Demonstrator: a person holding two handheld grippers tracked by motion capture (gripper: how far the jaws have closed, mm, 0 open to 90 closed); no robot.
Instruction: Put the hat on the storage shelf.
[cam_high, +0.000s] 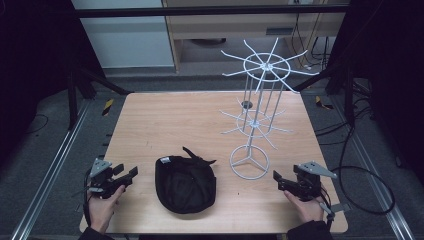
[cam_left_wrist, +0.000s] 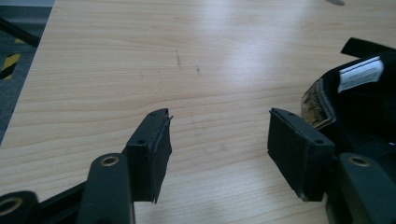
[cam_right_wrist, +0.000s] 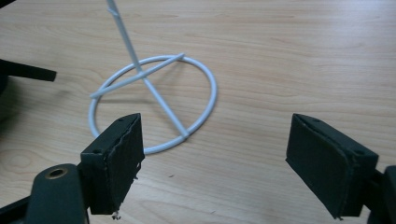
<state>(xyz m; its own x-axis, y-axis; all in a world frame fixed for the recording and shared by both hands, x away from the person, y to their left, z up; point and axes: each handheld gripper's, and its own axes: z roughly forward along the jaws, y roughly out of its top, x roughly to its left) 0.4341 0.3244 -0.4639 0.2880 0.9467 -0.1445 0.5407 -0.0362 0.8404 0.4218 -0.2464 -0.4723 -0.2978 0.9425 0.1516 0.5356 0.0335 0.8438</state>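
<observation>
Black cap (cam_high: 185, 184) lies crown-down at table's (cam_high: 165, 120) 6 o'clock, inside facing up. White wire rack (cam_high: 257, 111) stands at 3 o'clock, hooks bare, likely awaiting the cap. Left gripper (cam_high: 131, 173) and right gripper (cam_high: 278, 177) flank the cap, jaws spread, holding nothing.

A wooden table (cam_high: 165, 120) is seen from above, standing on grey floor (cam_high: 40, 150). A black cap (cam_high: 185, 184) lies near the table's front edge, about midway along it, with a white label (cam_left_wrist: 359, 73) sewn inside. A white wire rack (cam_high: 260, 90) stands upright toward the right edge, its ring base (cam_right_wrist: 154, 100) resting flat on the wood just beside the cap. Two tiers of radiating hooks are carried on its posts. Black cables (cam_high: 370, 175) are trailed over the floor off the right edge.
</observation>
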